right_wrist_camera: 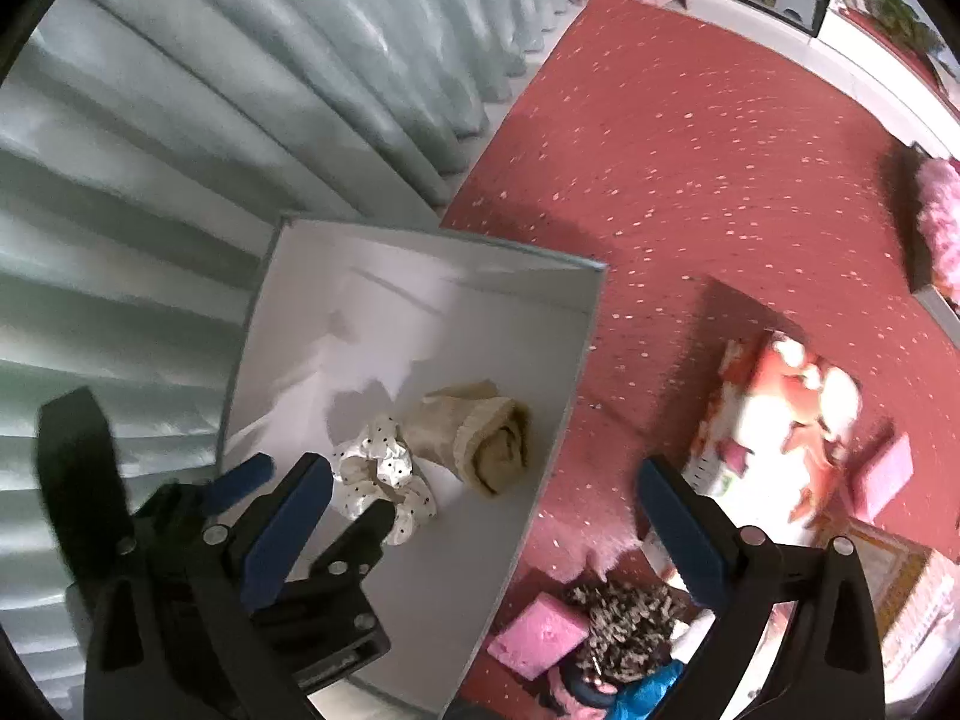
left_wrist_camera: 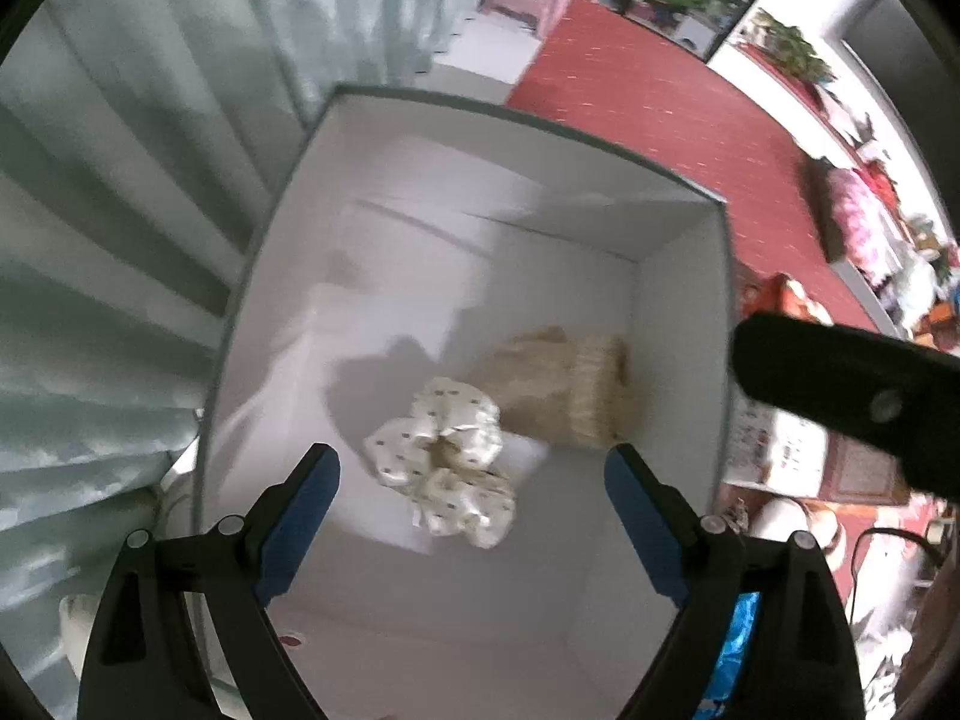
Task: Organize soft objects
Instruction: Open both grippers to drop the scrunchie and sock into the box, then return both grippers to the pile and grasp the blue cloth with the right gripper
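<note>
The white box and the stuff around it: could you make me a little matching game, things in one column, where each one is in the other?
Things:
1. polka-dot scrunchie
2. beige rolled sock
3. pink sponge
4. left gripper

Places:
A. on the red carpet, outside the white box
B. open, above the box
C. against the box's right wall
D. on the box floor, middle

Pairs: 1-D, 2-C, 3-A, 4-B
</note>
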Action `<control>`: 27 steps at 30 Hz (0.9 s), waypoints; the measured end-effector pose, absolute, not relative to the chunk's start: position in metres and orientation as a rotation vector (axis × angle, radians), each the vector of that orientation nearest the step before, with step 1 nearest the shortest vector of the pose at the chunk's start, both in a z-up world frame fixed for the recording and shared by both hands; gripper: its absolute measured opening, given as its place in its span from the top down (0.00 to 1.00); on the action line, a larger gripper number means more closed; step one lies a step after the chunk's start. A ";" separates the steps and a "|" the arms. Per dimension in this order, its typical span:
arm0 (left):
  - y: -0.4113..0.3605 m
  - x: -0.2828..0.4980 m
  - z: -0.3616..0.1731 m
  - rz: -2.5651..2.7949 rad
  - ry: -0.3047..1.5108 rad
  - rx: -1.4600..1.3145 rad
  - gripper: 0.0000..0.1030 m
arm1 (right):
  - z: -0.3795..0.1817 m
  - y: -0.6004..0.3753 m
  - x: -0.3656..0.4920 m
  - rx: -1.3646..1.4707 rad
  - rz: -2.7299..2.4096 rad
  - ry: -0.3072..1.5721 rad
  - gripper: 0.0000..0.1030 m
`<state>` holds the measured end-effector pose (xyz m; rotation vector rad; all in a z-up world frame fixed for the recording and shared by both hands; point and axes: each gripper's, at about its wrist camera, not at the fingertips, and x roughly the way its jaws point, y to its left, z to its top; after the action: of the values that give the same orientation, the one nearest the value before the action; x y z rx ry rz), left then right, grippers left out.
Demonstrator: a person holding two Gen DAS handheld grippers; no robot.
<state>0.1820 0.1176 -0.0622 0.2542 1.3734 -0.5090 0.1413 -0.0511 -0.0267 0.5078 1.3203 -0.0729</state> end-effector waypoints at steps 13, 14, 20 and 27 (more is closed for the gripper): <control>0.086 0.138 -0.017 -0.729 1.273 0.261 0.11 | 0.028 -0.086 0.022 0.530 -0.093 1.248 0.01; 0.082 0.132 -0.014 -0.758 1.268 0.271 0.11 | 0.030 -0.087 0.009 0.536 -0.093 1.252 0.01; 0.056 0.096 -0.009 -0.935 1.258 0.364 0.11 | -0.005 -0.102 -0.089 0.673 -0.147 1.386 0.01; 0.033 0.063 -0.018 -1.038 1.281 0.488 0.10 | -0.129 -0.107 -0.162 0.903 -0.314 1.629 0.01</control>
<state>0.0628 0.0331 -0.0184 0.4877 1.2813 -1.0377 -0.1618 -0.1066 -0.1286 0.9033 1.6285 -0.3145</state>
